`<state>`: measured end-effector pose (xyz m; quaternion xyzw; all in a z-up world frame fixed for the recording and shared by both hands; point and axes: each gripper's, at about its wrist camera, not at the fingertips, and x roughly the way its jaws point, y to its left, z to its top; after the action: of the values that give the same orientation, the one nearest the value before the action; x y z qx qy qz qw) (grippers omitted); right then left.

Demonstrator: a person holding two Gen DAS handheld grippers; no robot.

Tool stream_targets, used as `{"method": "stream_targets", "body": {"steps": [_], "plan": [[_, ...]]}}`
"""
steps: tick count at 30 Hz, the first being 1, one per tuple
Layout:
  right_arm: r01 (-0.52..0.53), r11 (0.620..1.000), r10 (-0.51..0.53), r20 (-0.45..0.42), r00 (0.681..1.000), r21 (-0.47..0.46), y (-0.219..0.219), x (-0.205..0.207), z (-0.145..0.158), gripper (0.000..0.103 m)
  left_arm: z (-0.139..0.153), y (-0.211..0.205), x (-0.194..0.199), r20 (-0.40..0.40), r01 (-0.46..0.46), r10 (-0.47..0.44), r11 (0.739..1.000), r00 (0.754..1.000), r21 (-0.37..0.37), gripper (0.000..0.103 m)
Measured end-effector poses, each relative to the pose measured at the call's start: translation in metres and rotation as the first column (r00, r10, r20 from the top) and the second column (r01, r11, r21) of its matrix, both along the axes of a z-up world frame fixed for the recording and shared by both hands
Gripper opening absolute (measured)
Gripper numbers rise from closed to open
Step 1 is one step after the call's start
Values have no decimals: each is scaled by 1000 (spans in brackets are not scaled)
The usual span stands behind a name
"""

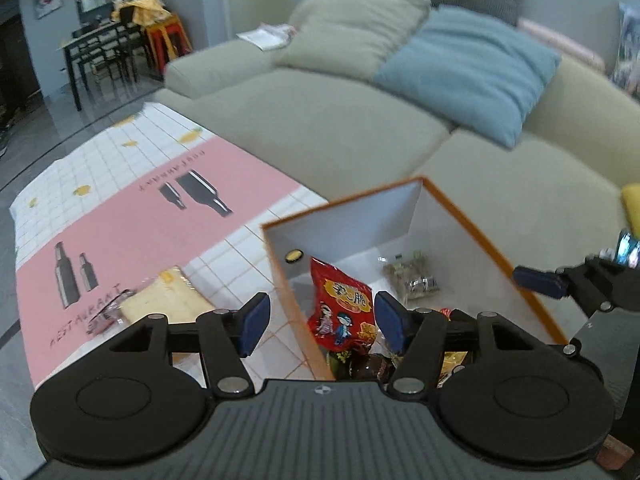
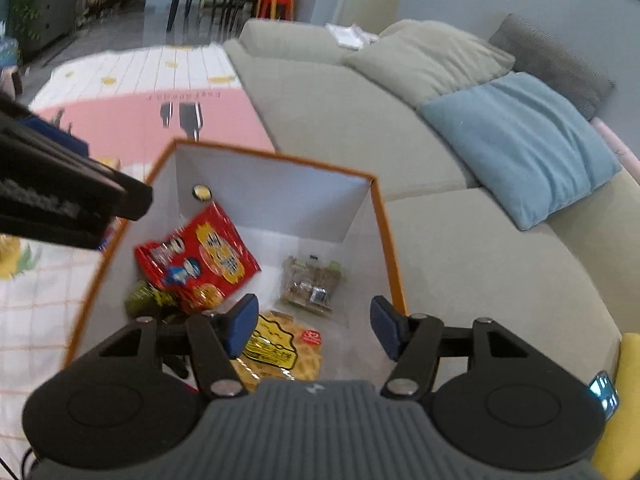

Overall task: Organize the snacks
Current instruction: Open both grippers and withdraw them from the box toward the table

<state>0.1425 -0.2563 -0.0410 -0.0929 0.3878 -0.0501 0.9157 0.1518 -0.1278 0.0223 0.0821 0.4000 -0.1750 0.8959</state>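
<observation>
Background here is a big beige sectional sofa [image 1: 320, 120] with a beige cushion [image 1: 352, 28], a light blue cushion [image 1: 472, 68] leaning beside it and a grey one [image 2: 556, 60] behind. Some papers [image 1: 268, 36] sit on the far seat. Pink and white tablecloth [image 1: 120, 216] with bottle prints, plus a black dining table [image 1: 96, 48] and red stools [image 1: 168, 40] way back.

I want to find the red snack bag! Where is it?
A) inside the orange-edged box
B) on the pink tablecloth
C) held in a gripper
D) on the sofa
A: the red snack bag leans against the inner wall of the box, and both grippers' jaws are open and empty.
</observation>
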Motion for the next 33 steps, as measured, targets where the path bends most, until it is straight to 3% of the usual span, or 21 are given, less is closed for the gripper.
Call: {"method": "stream_targets", "body": {"steps": [6, 13, 24, 33], "plan": [[25, 990, -44, 133, 990, 139, 26, -28, 23, 61, 19, 40, -28, 88, -55, 58, 998, 994, -35, 71], [-2, 964, -54, 203, 978, 266, 72, -42, 24, 61, 14, 93, -44, 130, -131, 132, 991, 983, -16, 71], [-151, 963, 108, 190, 976, 225, 142, -25, -2, 60, -19, 165, -41, 122, -190, 186, 982, 975, 19, 71], [-207, 958, 183, 135, 974, 198, 162, 6, -16, 60, -44, 192, -26, 99, -169, 169, 986, 981, -7, 71]]}}
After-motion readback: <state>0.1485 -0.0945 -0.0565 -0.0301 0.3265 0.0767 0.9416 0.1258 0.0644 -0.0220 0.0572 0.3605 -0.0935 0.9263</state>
